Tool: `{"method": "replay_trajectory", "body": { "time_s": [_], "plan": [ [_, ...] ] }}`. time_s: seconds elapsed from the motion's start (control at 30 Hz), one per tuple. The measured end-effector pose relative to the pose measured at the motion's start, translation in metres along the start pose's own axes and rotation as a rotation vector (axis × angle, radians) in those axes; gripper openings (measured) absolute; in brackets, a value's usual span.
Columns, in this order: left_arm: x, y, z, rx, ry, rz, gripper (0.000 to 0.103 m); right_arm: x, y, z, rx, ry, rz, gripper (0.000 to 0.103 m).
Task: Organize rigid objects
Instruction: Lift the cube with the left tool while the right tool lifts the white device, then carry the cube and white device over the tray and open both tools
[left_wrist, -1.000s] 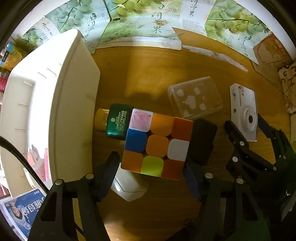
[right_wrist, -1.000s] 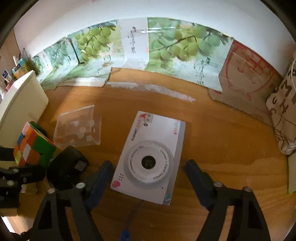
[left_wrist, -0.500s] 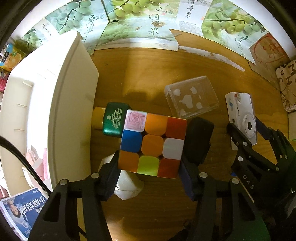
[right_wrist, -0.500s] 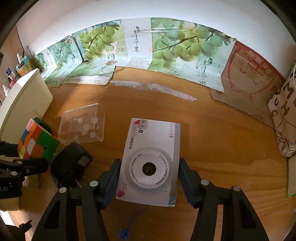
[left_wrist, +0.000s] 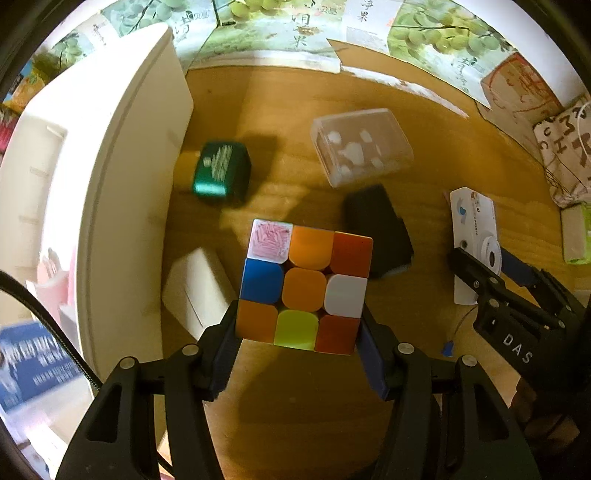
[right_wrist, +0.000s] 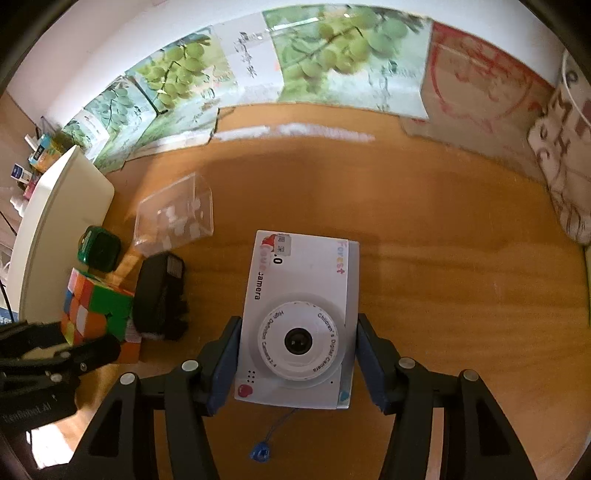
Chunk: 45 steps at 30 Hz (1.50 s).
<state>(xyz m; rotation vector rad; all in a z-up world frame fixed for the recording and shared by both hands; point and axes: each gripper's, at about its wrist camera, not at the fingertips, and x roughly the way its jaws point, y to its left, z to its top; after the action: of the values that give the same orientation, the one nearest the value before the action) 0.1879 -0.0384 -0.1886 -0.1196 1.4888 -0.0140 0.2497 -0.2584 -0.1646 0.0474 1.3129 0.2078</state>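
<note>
My left gripper (left_wrist: 299, 343) is shut on a colourful puzzle cube (left_wrist: 304, 286), which hangs above the wooden table (left_wrist: 295, 406). The same cube (right_wrist: 98, 308) shows at the left of the right wrist view, with the left gripper's black frame below it. My right gripper (right_wrist: 297, 358) is shut on a white children's camera (right_wrist: 301, 317), its blue pads pressed on both long sides around the lens. That camera (left_wrist: 474, 236) also appears at the right of the left wrist view, lifted off the wood with its blue-tipped cord dangling.
A white storage bin (left_wrist: 122, 192) stands along the left. On the table lie a green box (left_wrist: 221, 173), a clear plastic case (left_wrist: 360, 147), a black adapter (left_wrist: 378, 230) and a white block (left_wrist: 195, 291). Grape-printed cardboard (right_wrist: 295, 59) lines the back; a printed bag (right_wrist: 561, 155) sits right.
Both grippers closed on their objects and lifted them. The cube moved away from the green box and toward the near edge. The camera rose off the table, its cord hanging.
</note>
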Motion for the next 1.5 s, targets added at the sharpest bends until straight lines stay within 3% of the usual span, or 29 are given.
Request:
{"method": "replay_trajectory", "body": {
  "time_s": [0.53,0.7,1.17,1.5],
  "plan": [
    [-0.012,0.011,-0.066,0.022,0.016,-0.047,0.061,-0.018,-0.016,-0.052,0.201,0.153,0.102,0.058],
    [-0.027,-0.005,-0.079,0.064,0.021,-0.048,0.061,-0.025,-0.019,-0.067,0.252,0.179,0.135,0.058],
    [-0.075,0.004,-0.090,0.188,-0.005,-0.079,0.061,-0.046,-0.011,-0.108,0.362,0.204,0.152,0.058],
    [-0.098,0.021,-0.086,0.289,-0.029,-0.078,0.061,-0.072,0.017,-0.117,0.385,0.148,0.172,0.057]
  ]
}}
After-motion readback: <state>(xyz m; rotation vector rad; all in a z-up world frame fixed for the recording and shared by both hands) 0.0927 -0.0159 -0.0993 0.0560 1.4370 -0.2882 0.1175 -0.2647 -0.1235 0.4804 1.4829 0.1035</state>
